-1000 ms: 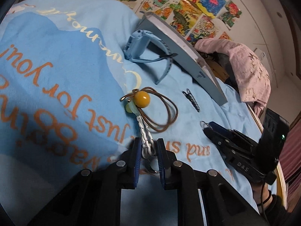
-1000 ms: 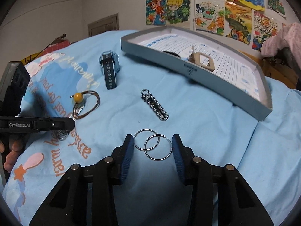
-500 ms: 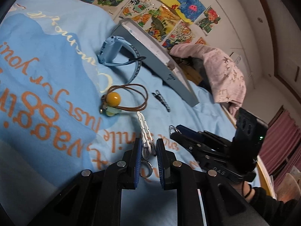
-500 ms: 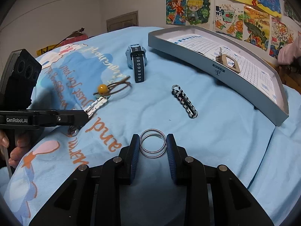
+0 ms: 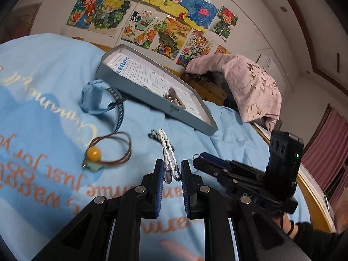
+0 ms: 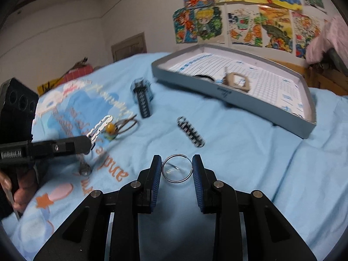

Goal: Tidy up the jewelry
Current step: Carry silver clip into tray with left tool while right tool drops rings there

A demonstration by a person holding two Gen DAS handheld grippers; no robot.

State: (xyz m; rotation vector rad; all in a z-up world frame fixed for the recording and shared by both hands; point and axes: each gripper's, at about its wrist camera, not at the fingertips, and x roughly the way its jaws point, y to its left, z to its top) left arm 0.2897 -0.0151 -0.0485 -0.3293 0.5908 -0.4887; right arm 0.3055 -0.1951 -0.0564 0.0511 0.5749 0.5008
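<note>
Jewelry is split between both grippers, the blue bedspread (image 6: 250, 148) and the grey tray (image 6: 304, 128).

Nearest, right gripper (image 6: 177, 168): jaws have just been closing and now pinch the stacked silver rings (image 6: 177, 168) edge-on.

Left gripper (image 5: 170, 174): clenched on the clasp end of the white link bracelet (image 5: 166, 150), which sticks out ahead of the pads, clear of the cloth.

Mid-field on the bedspread: black-and-white chain (image 6: 191, 132), amber-bead cord necklace (image 5: 108, 150), blue watch (image 5: 97, 100).

Farthest: the tray, already holding a tan square piece (image 6: 237, 81).

Risks: the thin rings are held only at their rims, so a tilt could pop one out; the bracelet, gripped at one end, may swing and slip.

View differences: only the right wrist view shows the rings and a small metal coil (image 6: 84, 168) below the left gripper. The left view shows the bracelet clasp between the pads.
</note>
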